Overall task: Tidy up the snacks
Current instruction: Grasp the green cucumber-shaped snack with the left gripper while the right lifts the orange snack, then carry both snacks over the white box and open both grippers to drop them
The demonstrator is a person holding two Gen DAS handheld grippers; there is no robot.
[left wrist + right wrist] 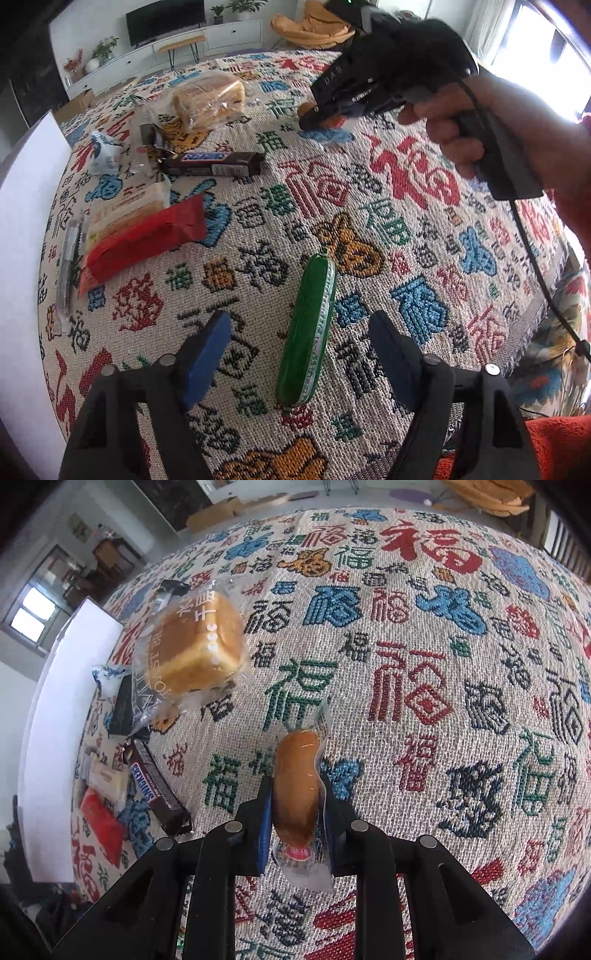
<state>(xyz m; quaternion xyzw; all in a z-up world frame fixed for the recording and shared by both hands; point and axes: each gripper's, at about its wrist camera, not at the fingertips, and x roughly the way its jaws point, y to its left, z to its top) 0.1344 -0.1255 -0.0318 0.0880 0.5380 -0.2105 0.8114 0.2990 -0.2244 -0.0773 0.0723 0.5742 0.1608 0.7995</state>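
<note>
The left jaws [299, 354] stand wide apart, hovering over the surface [406, 192], which is covered by a woven cloth patterned with coloured characters. A green sausage [308, 332] lies on the cloth directly between and just ahead of them, its long axis running almost straight away from the jaws with a slight lean to the right, so the two pads sit on either side of its length. Its wrapper is glossy dark green with a silvery printed strip down one side. The right jaws [297, 805] are closed on an orange sausage [297, 786] in a clear wrapper, held lengthwise above the cloth. Toward the left edge of the surface lies a loose cluster of other snacks: a bagged bread loaf [208, 101], a brown chocolate bar [212, 163], a red packet [144, 240] and a pale cracker packet [127, 208]. The left jaws are much nearer the green sausage, and would probably need only to lower and close.
</note>
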